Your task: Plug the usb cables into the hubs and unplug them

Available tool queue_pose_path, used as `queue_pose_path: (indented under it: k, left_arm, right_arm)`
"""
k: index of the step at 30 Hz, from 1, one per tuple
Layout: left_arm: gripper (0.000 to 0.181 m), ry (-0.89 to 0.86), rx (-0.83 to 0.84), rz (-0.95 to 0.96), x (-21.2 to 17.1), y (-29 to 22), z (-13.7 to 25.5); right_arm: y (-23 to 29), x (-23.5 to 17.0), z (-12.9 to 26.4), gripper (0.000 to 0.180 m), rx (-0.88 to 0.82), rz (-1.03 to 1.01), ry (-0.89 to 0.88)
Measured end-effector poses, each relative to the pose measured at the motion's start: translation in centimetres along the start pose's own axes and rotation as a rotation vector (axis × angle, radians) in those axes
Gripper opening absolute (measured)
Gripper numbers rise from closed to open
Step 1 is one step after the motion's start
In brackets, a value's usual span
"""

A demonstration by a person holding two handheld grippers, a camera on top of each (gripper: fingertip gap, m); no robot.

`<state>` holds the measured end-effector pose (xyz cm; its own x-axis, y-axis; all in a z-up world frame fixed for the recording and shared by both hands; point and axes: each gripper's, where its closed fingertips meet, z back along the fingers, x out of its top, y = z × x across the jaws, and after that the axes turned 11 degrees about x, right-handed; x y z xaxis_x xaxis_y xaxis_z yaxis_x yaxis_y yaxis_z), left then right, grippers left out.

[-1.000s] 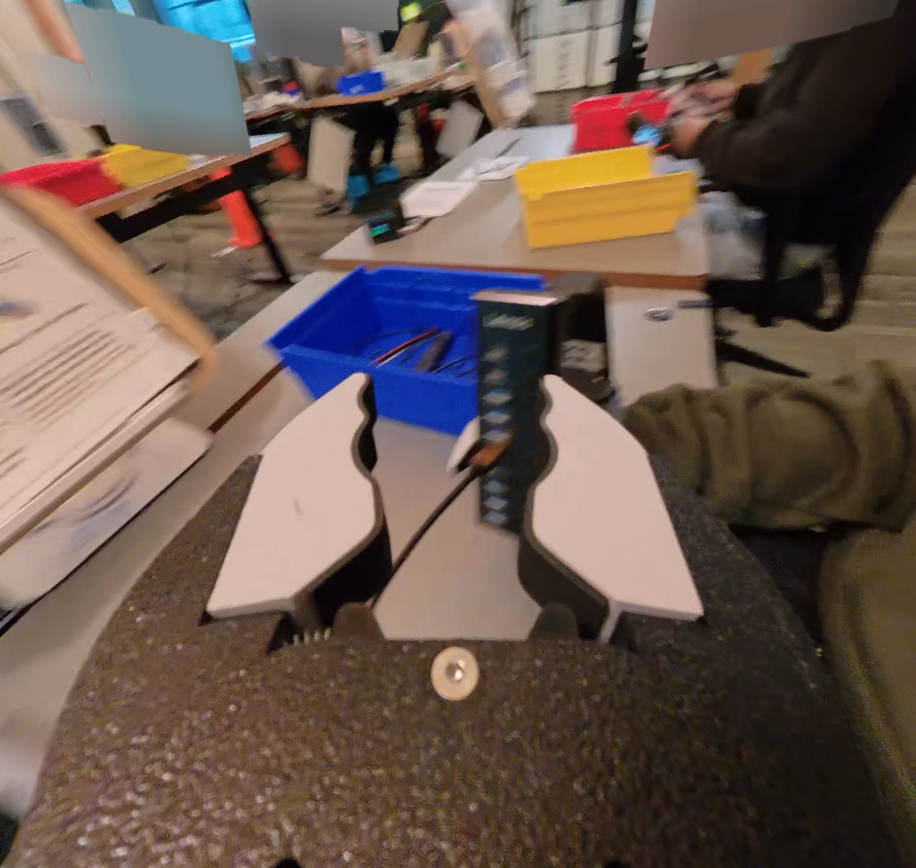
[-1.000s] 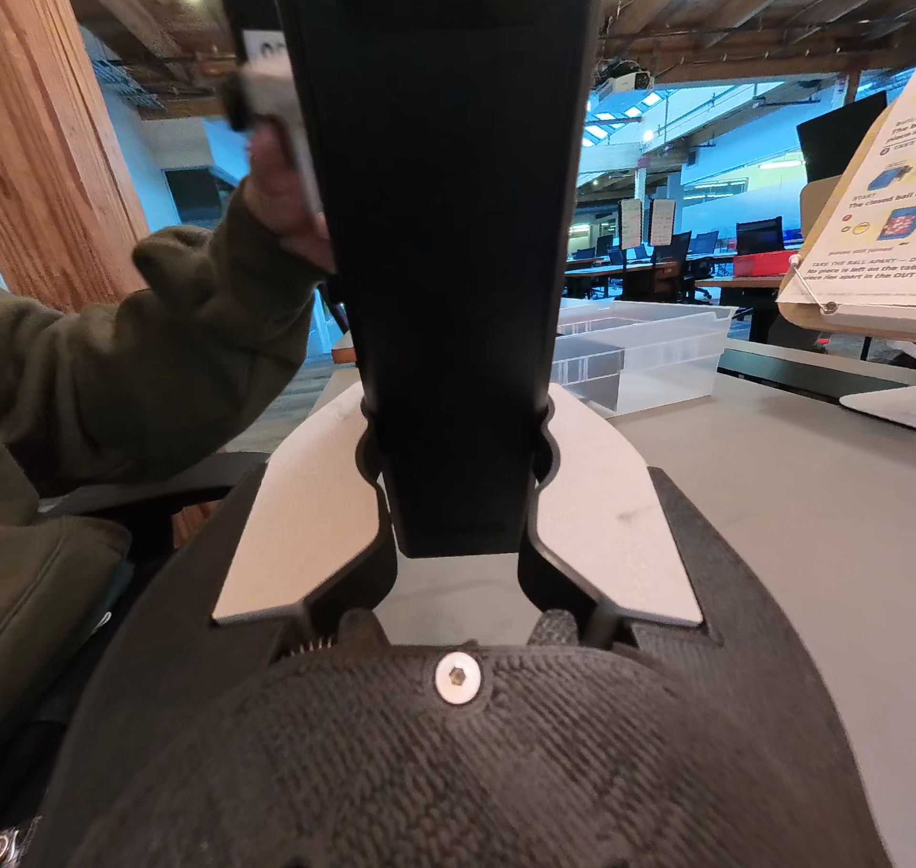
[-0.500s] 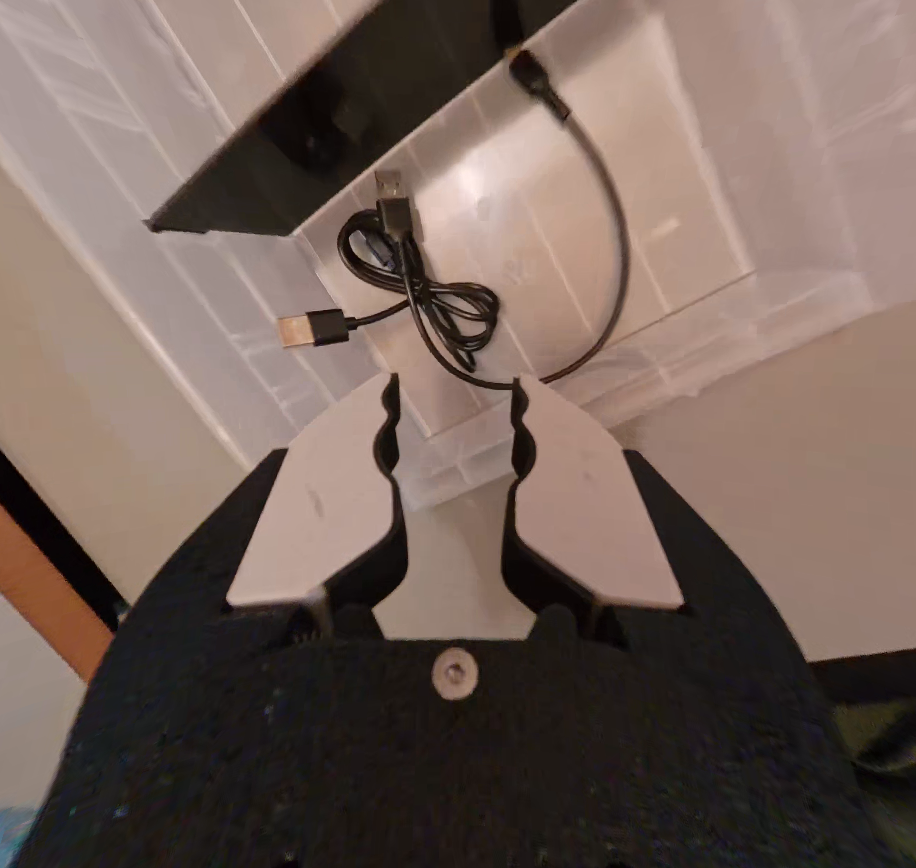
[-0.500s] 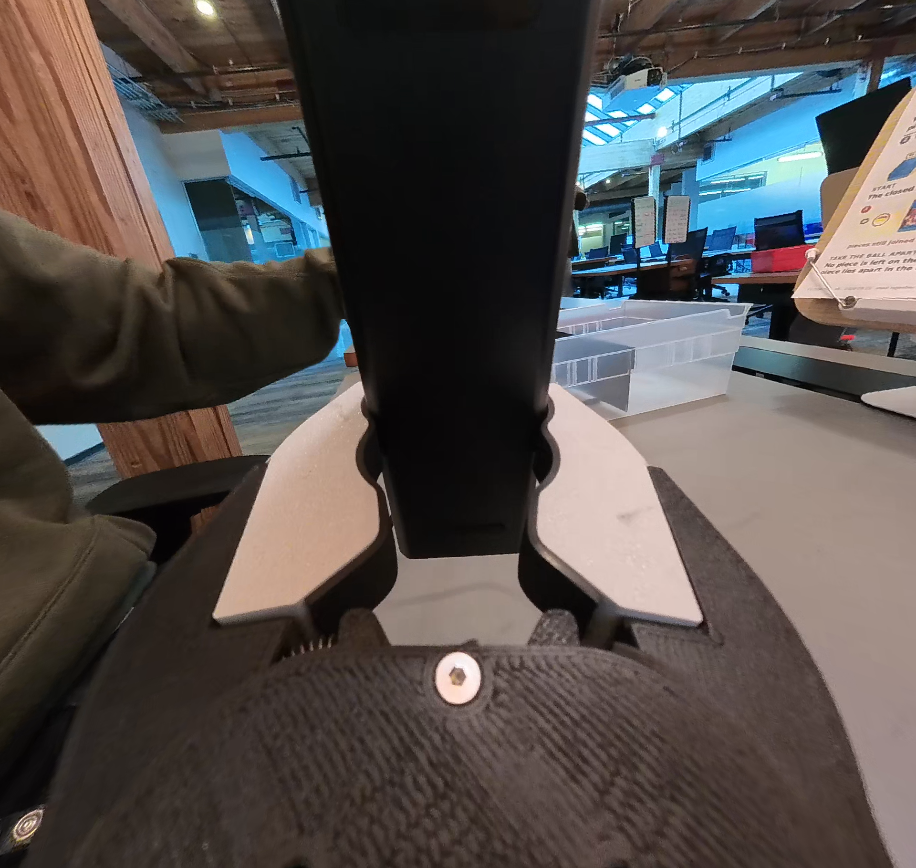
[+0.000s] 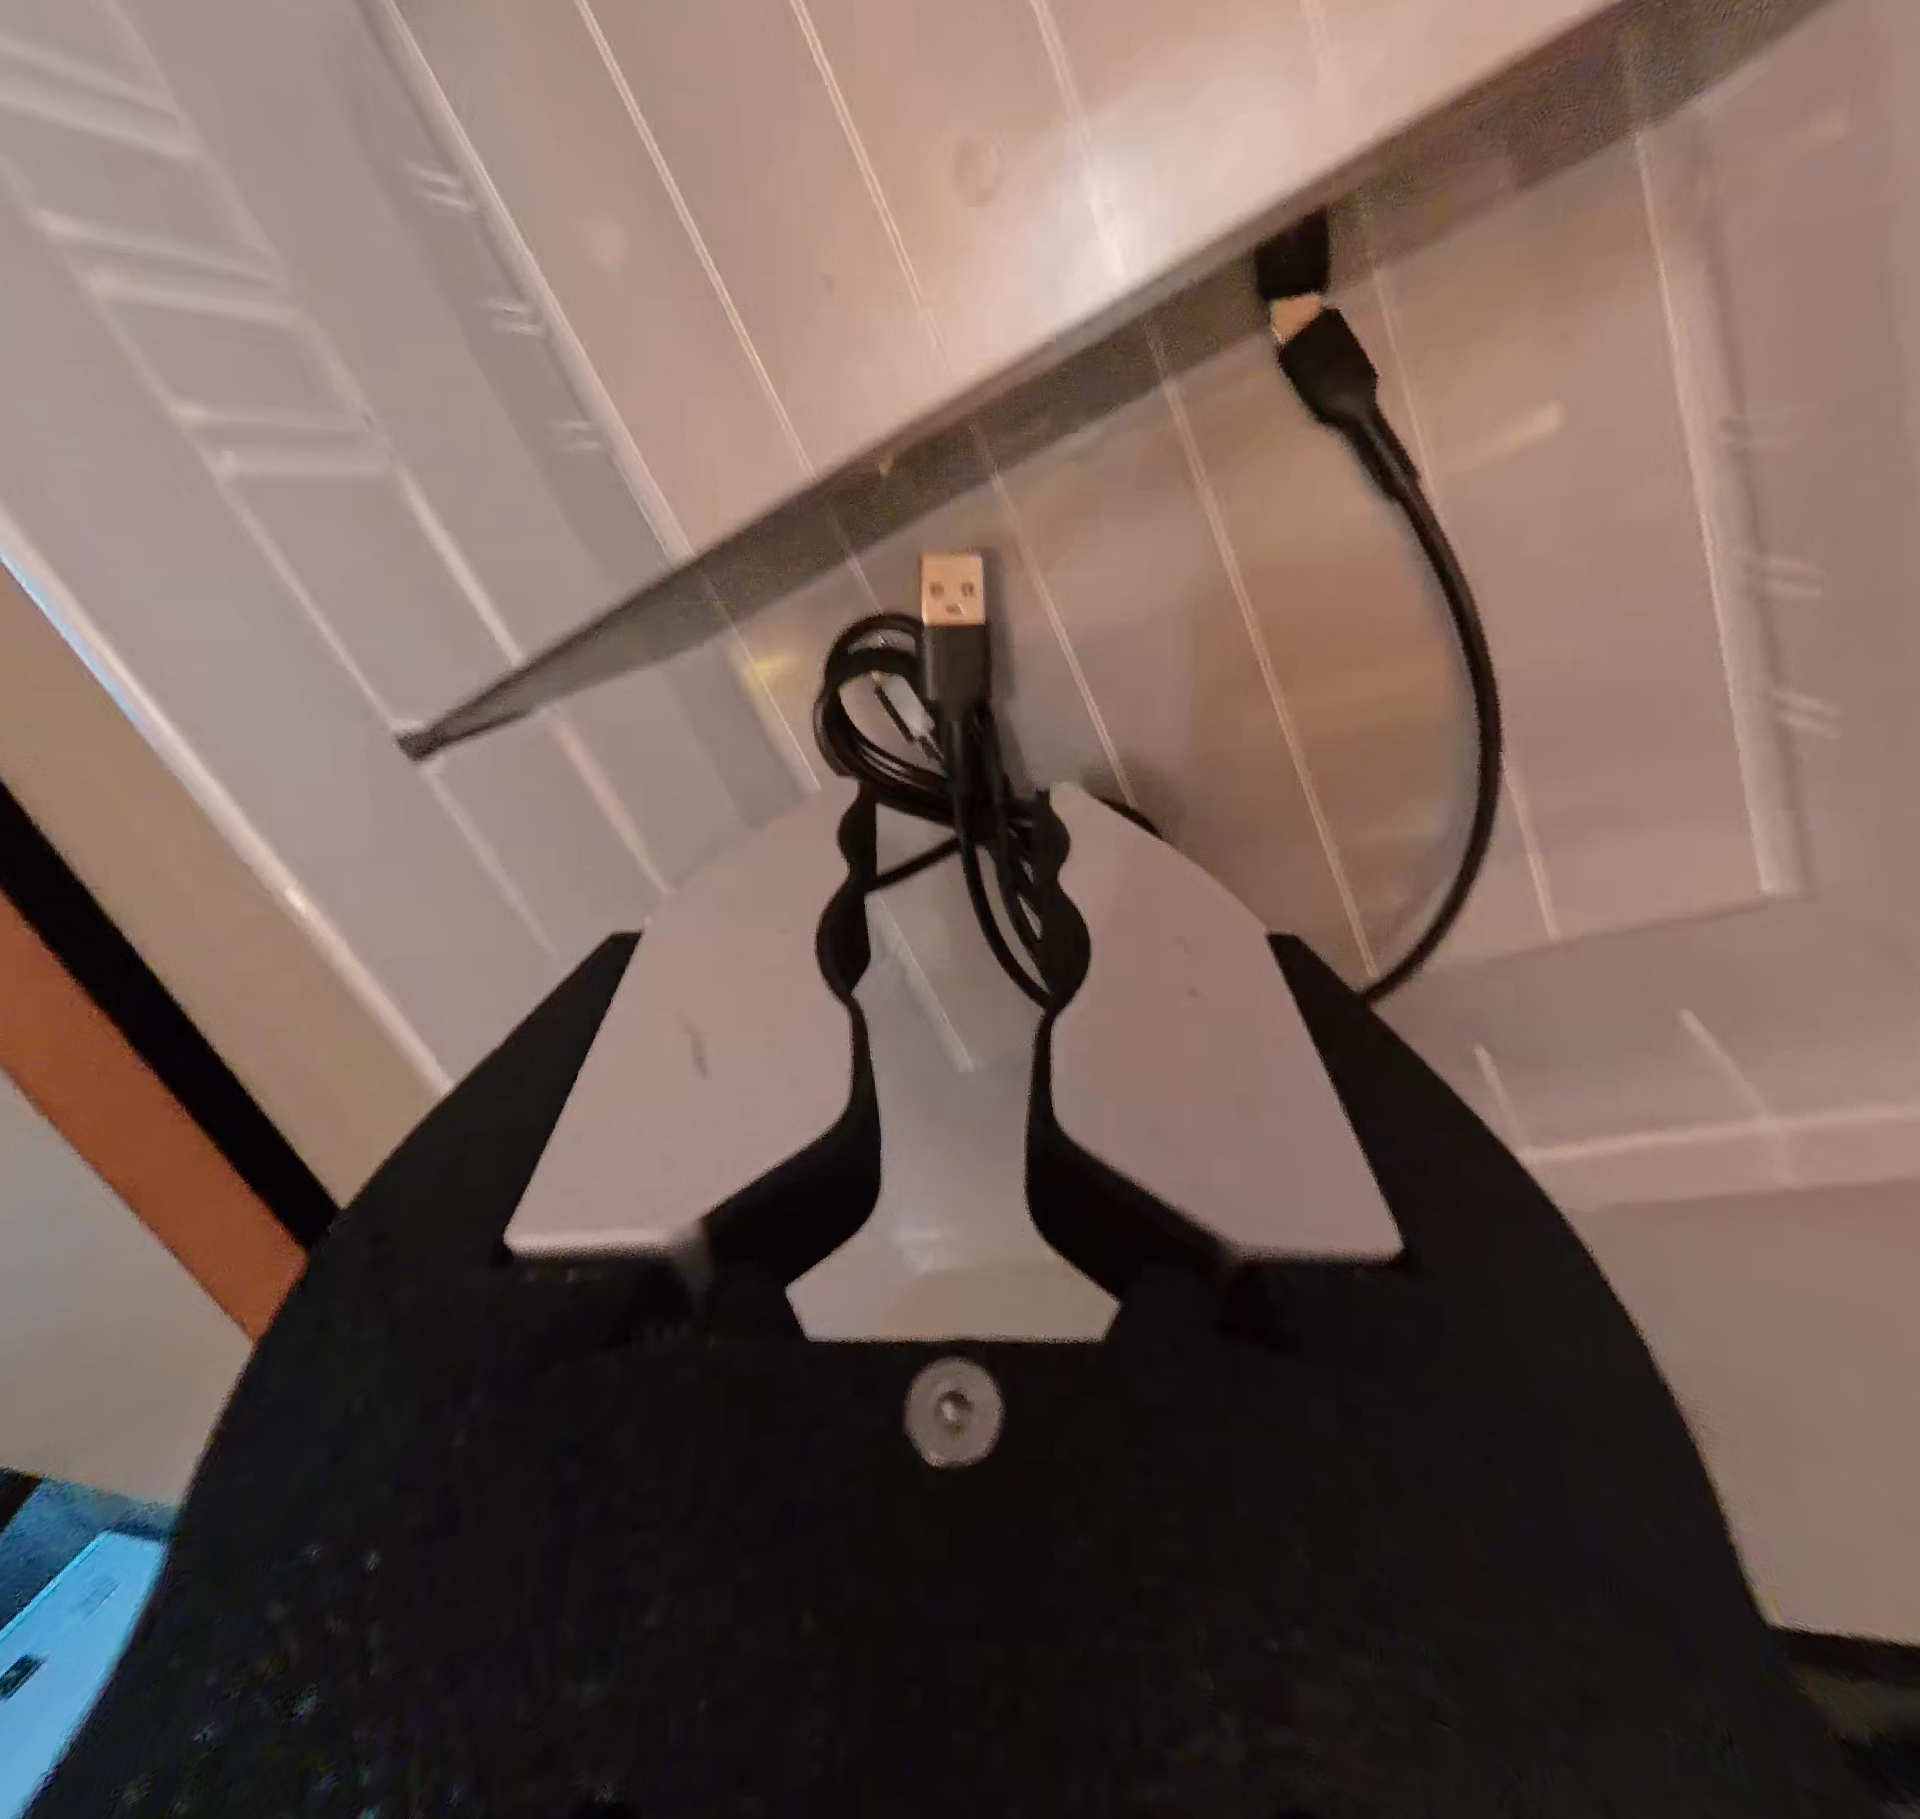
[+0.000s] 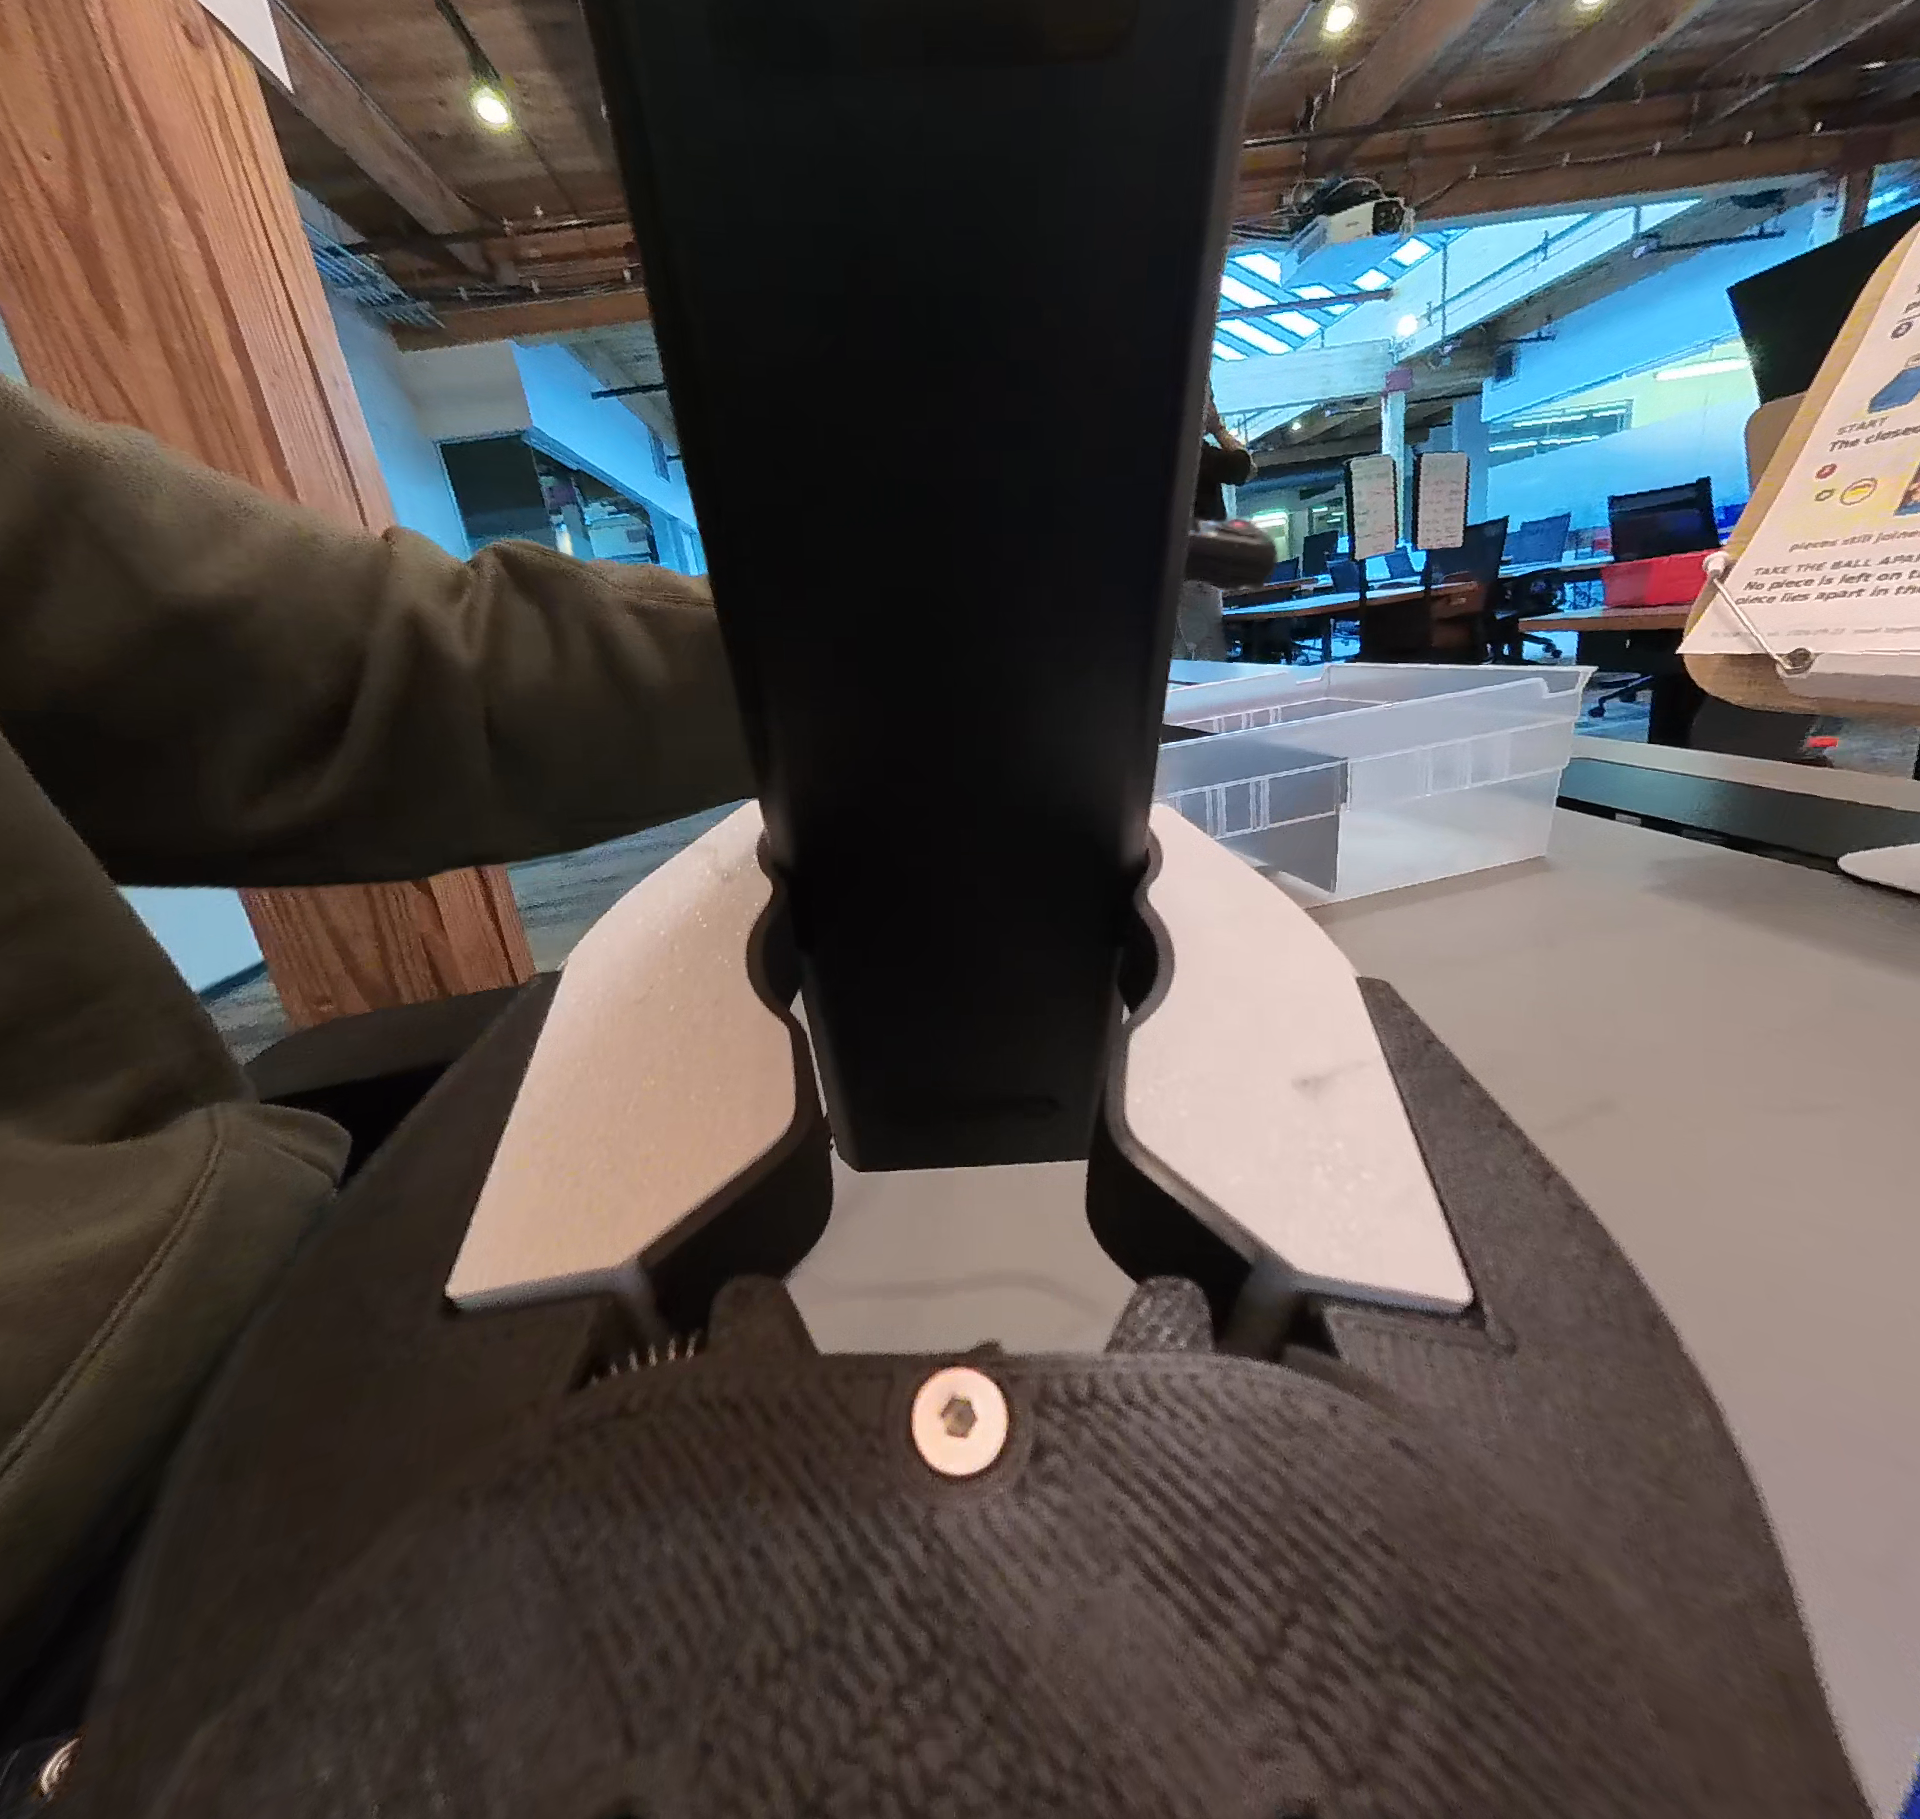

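Note:
My left gripper (image 5: 951, 819) is open and points down into a clear divided bin (image 5: 1558, 1073). A coiled black USB cable (image 5: 977, 813) lies in the bin, and its strands run between my fingertips. Its metal plug (image 5: 954, 593) points away just ahead of them. A second black cable (image 5: 1475, 689) arcs at the right, its plug (image 5: 1325, 367) against a divider wall (image 5: 1039, 387). My right gripper (image 6: 956, 865) is shut on a tall black USB hub (image 6: 935, 419), held upright above the table (image 6: 1662, 1094).
The clear bin also shows in the right wrist view (image 6: 1455, 761), on the table beyond the hub. A person's green sleeve (image 6: 312, 678) reaches in from the left. A clipboard with a printed sheet (image 6: 1849, 522) stands at the right. A wooden pillar (image 6: 156, 315) is behind the sleeve. The tips of one gripper are about 40 centimeters away from the tips of the other.
My left gripper swung from beside the hub down into the clear bin, then moved closer, so the coiled cable now lies between its fingertips. The right gripper has held the hub still.

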<state>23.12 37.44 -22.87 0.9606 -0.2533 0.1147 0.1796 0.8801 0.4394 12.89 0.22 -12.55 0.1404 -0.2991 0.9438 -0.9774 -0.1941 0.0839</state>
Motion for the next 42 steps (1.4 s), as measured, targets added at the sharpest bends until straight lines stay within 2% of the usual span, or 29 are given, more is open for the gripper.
queue_pose_path:
  k: [1, 7, 9, 12, 15, 21, 26, 29, 32, 34, 37, 40, 42]
  left_arm:
    - [0.028, 0.011, 0.008, -0.009, 0.3, 0.0, -0.4]
    - [0.028, 0.085, 0.064, -0.041, 0.9, 0.4, -3.2]
    - [0.014, 0.070, 0.038, -0.044, 1.2, -0.2, -3.5]
    - [0.014, 0.056, 0.057, -0.074, 1.2, -0.1, -2.9]
    - [0.014, -0.039, 0.050, -0.058, 2.1, 0.5, -0.7]
    - [0.014, -0.383, 0.013, 0.002, 4.4, 2.9, 8.6]
    - [0.014, -0.801, 0.095, 0.050, 6.1, 6.2, 20.1]
    - [0.014, -1.065, 0.146, 0.066, 6.3, 5.3, 26.9]
    - [0.014, -1.316, 0.250, -0.026, 4.9, 0.0, 31.6]
    - [0.014, -1.383, 0.422, -0.128, 3.2, -4.5, 31.4]
    - [0.013, -1.406, 0.661, -0.310, 0.5, -12.0, 28.0]
    - [0.014, -1.356, 0.819, -0.408, -1.6, -16.7, 23.5]
    - [0.014, -1.301, 0.838, -0.462, -2.5, -18.6, 20.6]
  right_arm:
    - [0.0, 0.0, 0.0, 0.061, 0.002, 0.000, -0.002]
    - [0.2, 0.0, 0.0, 0.061, 0.012, 0.007, 0.001]
    - [0.2, 0.0, 0.0, 0.061, 0.010, 0.003, 0.002]
    - [0.2, 0.0, 0.0, 0.061, 0.012, 0.004, -0.003]
    - [0.2, 0.0, 0.0, 0.061, 0.013, 0.003, -0.003]
    - [0.0, 0.2, 0.1, 0.061, 0.007, -0.002, -0.015]
    - [-0.5, 0.6, 0.6, 0.061, -0.022, -0.014, -0.056]
    - [-0.6, 0.7, 0.8, 0.061, -0.045, 0.010, -0.059]
    - [-1.1, 0.9, 1.2, 0.061, -0.094, 0.044, -0.056]
    - [-1.5, 1.2, 1.6, 0.061, -0.128, 0.057, -0.068]
    - [-1.8, 1.5, 2.1, 0.061, -0.166, 0.062, -0.089]
    - [-1.7, 1.5, 2.3, 0.061, -0.174, 0.069, -0.087]
    - [-1.6, 1.5, 2.3, 0.061, -0.173, 0.069, -0.088]
